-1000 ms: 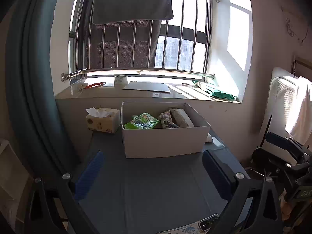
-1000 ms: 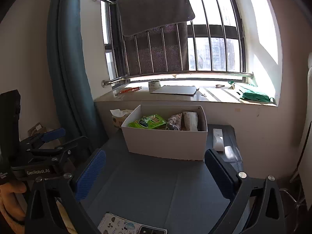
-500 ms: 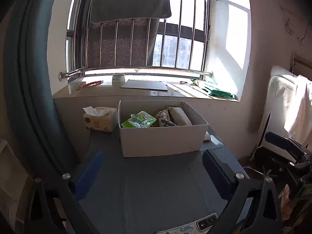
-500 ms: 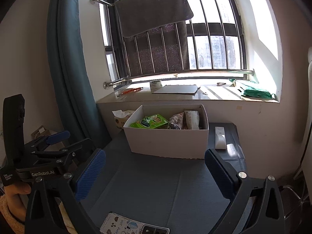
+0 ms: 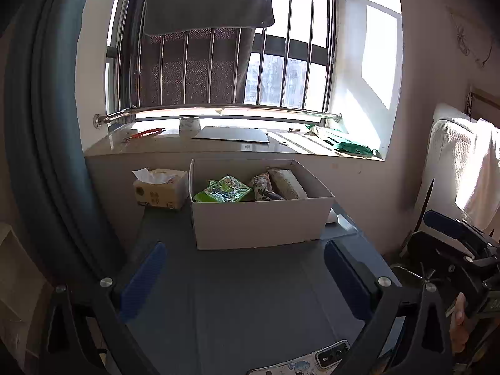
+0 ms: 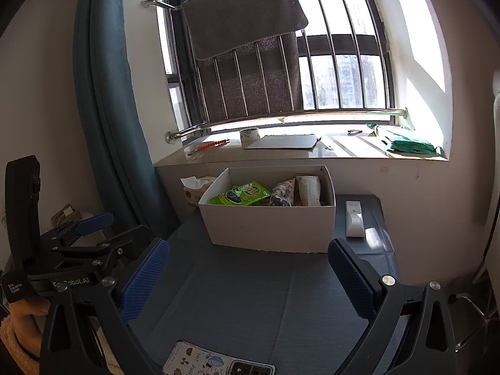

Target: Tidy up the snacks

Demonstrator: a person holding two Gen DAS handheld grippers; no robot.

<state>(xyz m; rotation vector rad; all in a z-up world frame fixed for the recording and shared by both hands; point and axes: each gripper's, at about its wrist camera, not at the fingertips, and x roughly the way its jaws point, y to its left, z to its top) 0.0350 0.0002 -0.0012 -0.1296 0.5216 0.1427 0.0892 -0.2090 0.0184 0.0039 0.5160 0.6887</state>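
A tissue box [image 5: 161,189] sits on my dark grey worktop [image 5: 243,297], back by the wall under the windowsill [image 5: 218,148]. A white remote [image 6: 354,218] lies at the far right of the worktop. At the near edge I see a phone [image 6: 215,363] in a cartoon case. On the windowsill rest a roll of tape [image 5: 189,124], a flat grey board [image 5: 232,133], a red beaded stick [image 5: 147,132] and a green packet [image 6: 411,146]. A dark towel [image 6: 243,15] hangs over the window bars, and a teal curtain [image 6: 106,103] hangs at the left.
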